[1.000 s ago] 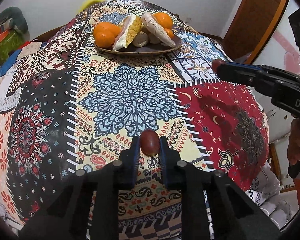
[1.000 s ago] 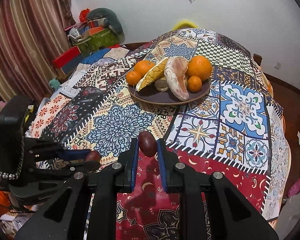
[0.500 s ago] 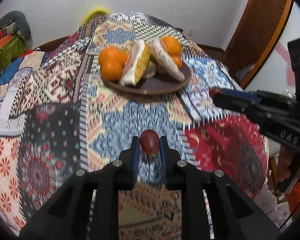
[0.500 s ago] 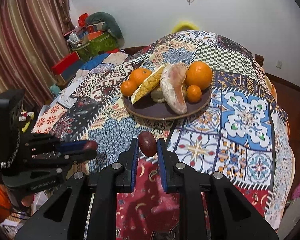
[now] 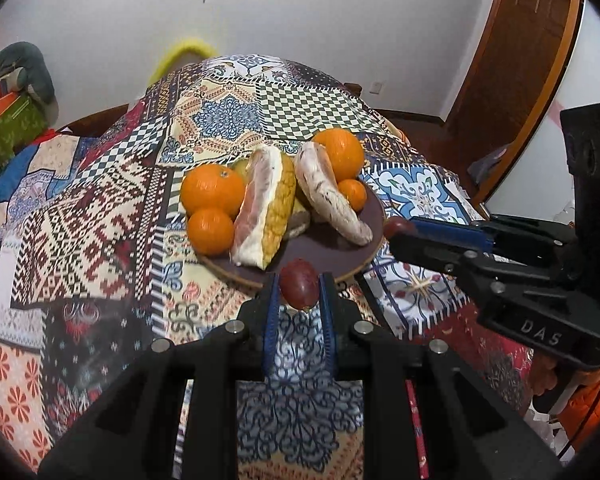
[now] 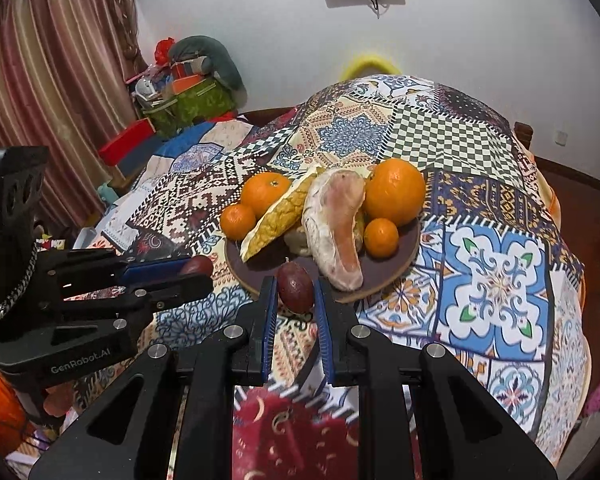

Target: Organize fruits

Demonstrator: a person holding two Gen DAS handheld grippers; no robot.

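Observation:
A dark round plate (image 5: 324, 246) (image 6: 262, 266) on the patchwork tablecloth holds several oranges (image 5: 212, 194) (image 6: 394, 192) and two pomelo wedges (image 5: 264, 208) (image 6: 334, 226). My left gripper (image 5: 299, 290) is shut on a dark red passion fruit (image 5: 299, 288) just above the plate's near rim. My right gripper (image 6: 296, 288) is shut on another dark red passion fruit (image 6: 295, 286), also at the plate's near rim. Each gripper shows in the other's view, the right one (image 5: 396, 229) beside the plate's right edge, the left one (image 6: 196, 267) beside its left edge.
The patchwork tablecloth (image 5: 100, 220) (image 6: 496, 276) covers a round table that falls away at the edges. Cluttered boxes and bags (image 6: 180, 92) stand by a curtain at the left. A wooden door (image 5: 512, 80) is at the right.
Both grippers have moved forward toward the plate, each carrying its passion fruit, from mid-table to the plate's near rim. The grips have not changed.

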